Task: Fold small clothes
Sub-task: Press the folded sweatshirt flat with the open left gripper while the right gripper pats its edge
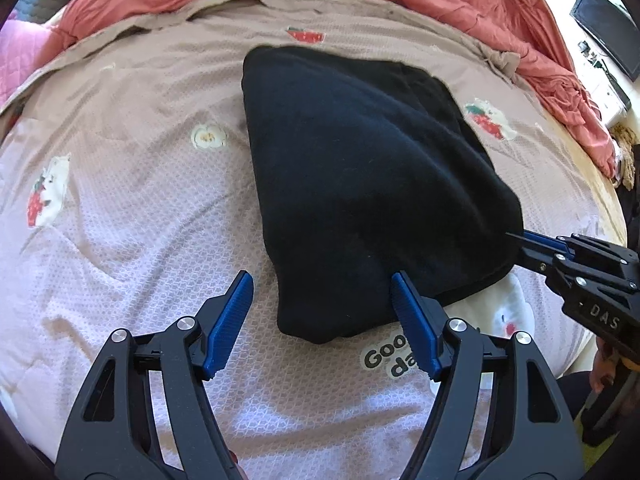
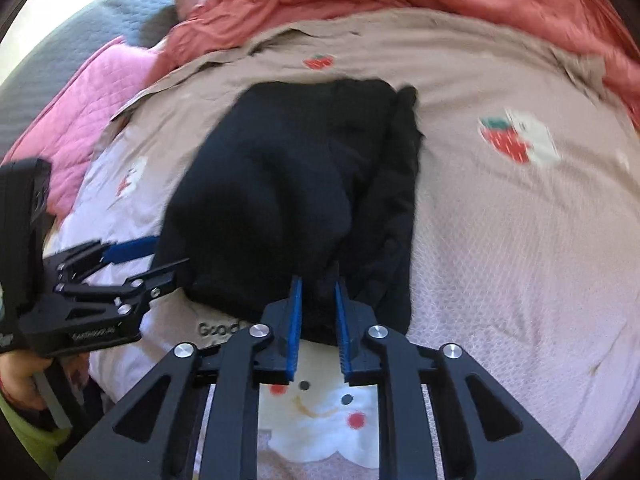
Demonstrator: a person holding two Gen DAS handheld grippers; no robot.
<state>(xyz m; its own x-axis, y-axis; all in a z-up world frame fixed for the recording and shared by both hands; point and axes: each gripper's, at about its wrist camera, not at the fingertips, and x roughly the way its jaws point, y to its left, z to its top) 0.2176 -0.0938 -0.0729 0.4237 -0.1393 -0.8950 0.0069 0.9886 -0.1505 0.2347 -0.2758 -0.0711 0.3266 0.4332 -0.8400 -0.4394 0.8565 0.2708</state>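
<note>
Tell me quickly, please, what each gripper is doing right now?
Left gripper: open, holding nothing; its jaws straddle the near corner of the black garment.
Right gripper: shut on the garment's near edge.

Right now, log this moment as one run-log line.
left hand-held gripper: open beside black garment | right hand-held gripper: shut on garment's near edge | pink bedspread underneath
</note>
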